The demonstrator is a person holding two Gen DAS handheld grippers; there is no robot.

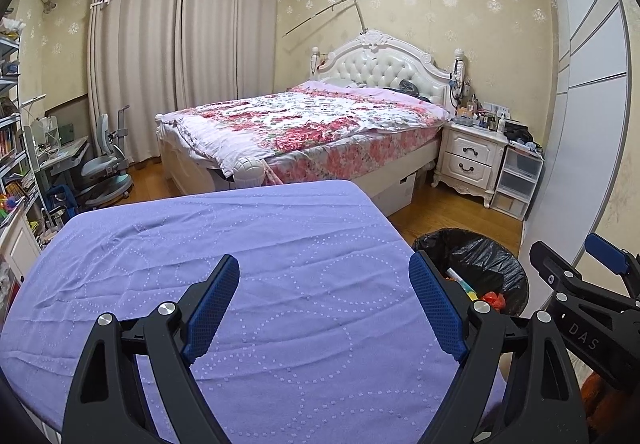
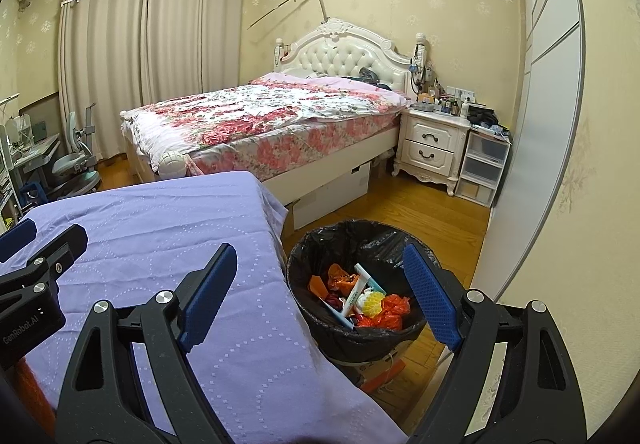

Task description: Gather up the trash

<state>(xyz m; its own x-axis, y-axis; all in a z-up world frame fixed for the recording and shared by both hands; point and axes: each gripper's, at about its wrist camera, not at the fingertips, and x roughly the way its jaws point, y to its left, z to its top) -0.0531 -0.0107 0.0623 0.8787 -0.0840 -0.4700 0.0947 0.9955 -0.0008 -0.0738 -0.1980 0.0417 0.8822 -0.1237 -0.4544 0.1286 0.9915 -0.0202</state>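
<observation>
The left gripper [image 1: 324, 302], black-framed with blue ribbed pads, has its jaws spread wide and empty, angled slightly downward; the matching right gripper [image 2: 316, 296] beside it is likewise wide apart, holding nothing

**Bedroom surroundings, seen from both wrist views**

A lilac dotted cloth covers the tabletop [image 1: 248, 284] in the foreground. Beyond it stands a bed [image 1: 304, 127] with a floral quilt and a white tufted headboard [image 1: 380, 65]. Just beside the bed, a white two-drawer nightstand [image 2: 434, 147] carries bottles and small clutter; a clear plastic drawer unit [image 2: 484, 167] adjoins it. Beige curtains [image 1: 176, 43] hang closed on the far wall. At left, a grey desk chair [image 1: 106, 167] faces a crowded bookshelf [image 1: 12, 147]. The floor [image 2: 424, 211] is wood.
</observation>
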